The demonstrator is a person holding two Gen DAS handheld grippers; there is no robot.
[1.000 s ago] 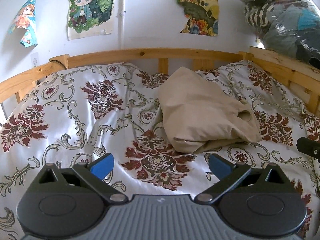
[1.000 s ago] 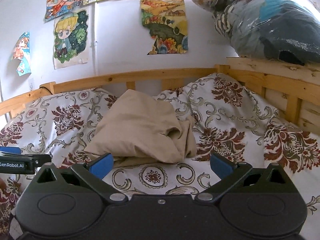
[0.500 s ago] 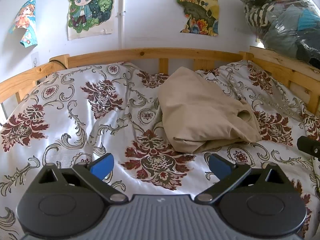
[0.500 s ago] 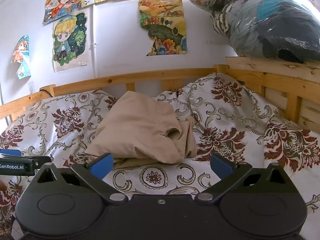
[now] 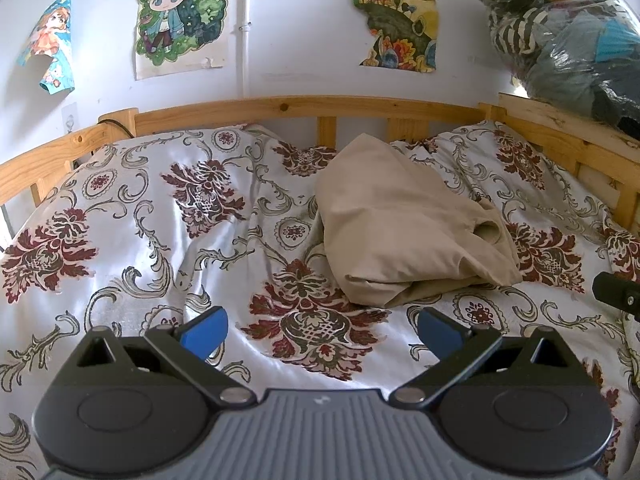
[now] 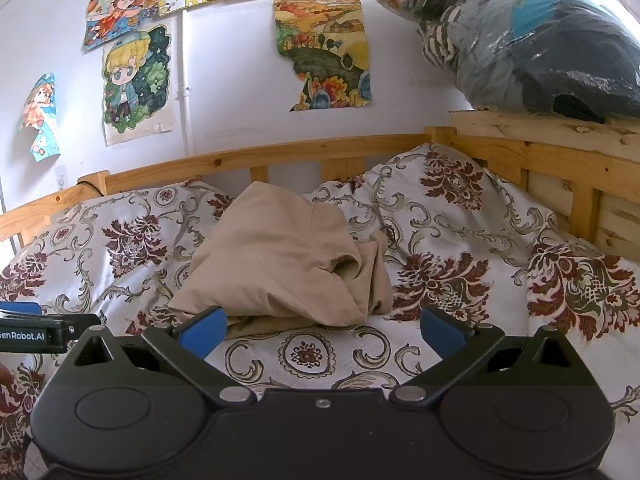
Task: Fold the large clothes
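- Garment (image 5: 404,224): one beige piece of clothing lies on the bed (image 5: 132,220), in the centre-right of the left wrist view and the centre-left of the right wrist view (image 6: 280,264).
- Condition of the garment: bunched into a loose heap. Layers overlap unevenly, the near edge is rumpled, and an opening, probably a sleeve or neck, gapes on the right side of the heap. No flat, squared stack is visible.
- Left tongs (image 5: 320,328): spread wide with nothing between the blue pads. They hover over the flowered bedcover in the lower part of the frame, short of the garment.
- Right tongs (image 6: 322,330): likewise spread wide and holding nothing. The near edge of the garment lies just beyond the left blue pad; contact cannot be confirmed.
- Progress assessment: the heap fits either an unfolded garment or a rough partial fold; the pictures do not settle which. A neat fold is not present, so flattening and folding remain outstanding.
- Surroundings: wooden bed rail (image 5: 304,104) at the upper centre, and a plastic bag of clothes (image 6: 532,36) at the upper right.
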